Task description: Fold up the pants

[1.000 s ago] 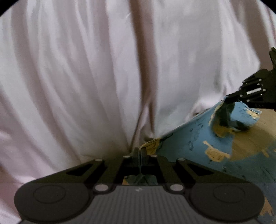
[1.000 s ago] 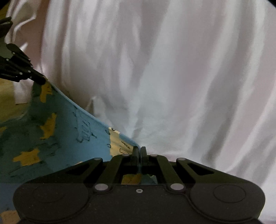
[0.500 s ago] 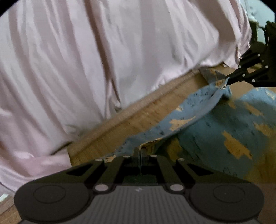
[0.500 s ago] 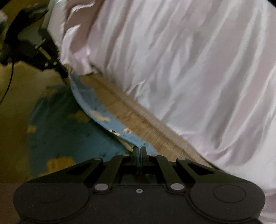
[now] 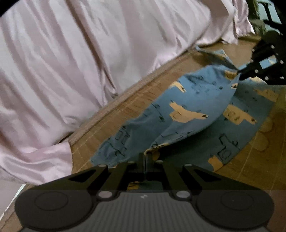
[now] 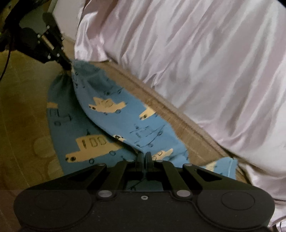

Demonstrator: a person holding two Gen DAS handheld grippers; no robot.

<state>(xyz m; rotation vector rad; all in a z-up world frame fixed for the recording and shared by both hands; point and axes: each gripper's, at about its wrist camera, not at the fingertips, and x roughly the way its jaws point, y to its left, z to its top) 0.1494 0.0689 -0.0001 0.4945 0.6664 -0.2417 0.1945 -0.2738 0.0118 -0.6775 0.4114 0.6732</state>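
Observation:
The pants [image 5: 187,105] are light blue with cream vehicle prints and hang low over a woven mat, their lower part spread on it. My left gripper [image 5: 144,155] is shut on one edge of the cloth. The right gripper [image 5: 239,72] shows at the right of the left wrist view, pinching the other end. In the right wrist view the pants [image 6: 125,117] stretch from my right gripper [image 6: 144,154], shut on the cloth, to the left gripper [image 6: 68,65] at upper left. The fold sags between them.
A pale pink satin sheet [image 5: 71,62] drapes over a bed along the far side, also seen in the right wrist view as the sheet [image 6: 196,53]. A straw mat [image 5: 135,100] with a woven border lies under the pants. Dark furniture [image 5: 268,16] stands at top right.
Both grippers have dropped and pulled back from the sheet, carrying the pants down toward the mat. The mat and more of the cloth have come into view.

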